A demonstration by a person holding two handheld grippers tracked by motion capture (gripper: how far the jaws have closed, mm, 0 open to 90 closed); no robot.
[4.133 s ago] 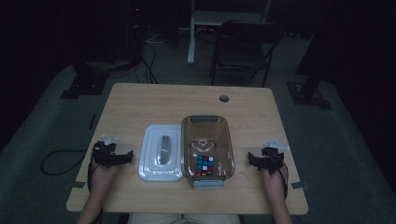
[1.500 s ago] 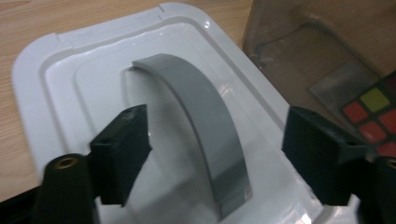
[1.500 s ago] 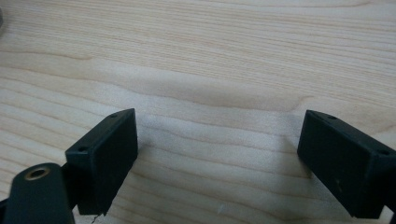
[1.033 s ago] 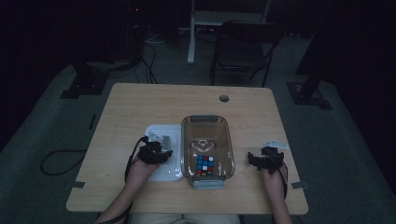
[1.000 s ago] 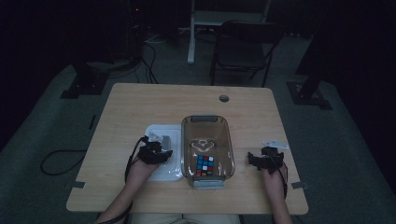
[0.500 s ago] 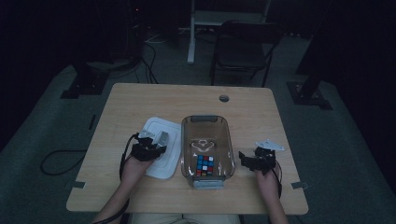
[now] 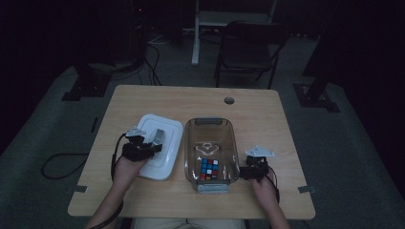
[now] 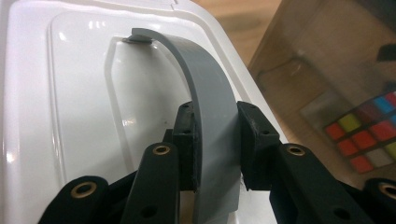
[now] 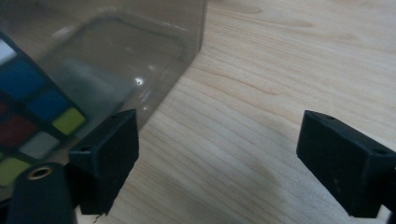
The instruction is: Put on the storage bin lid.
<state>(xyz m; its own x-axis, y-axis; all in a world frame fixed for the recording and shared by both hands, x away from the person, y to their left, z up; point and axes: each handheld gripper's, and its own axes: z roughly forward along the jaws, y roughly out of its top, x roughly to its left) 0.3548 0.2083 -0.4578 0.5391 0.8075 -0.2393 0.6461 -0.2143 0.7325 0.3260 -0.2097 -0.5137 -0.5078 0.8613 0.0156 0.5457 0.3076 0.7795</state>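
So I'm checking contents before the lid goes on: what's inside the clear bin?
Inside the clear bin lies a colourful puzzle cube near the person's end, with a small pale looped thing behind it. What that is, I can't tell.

High view was dim, room beyond table (image 7: 143, 102) near black. Gripper views were far brighter. Glare streaked white lid (image 8: 70, 93); small glint on clear bin wall (image 9: 140, 81). Near jaws were soft, slightly out of focus.
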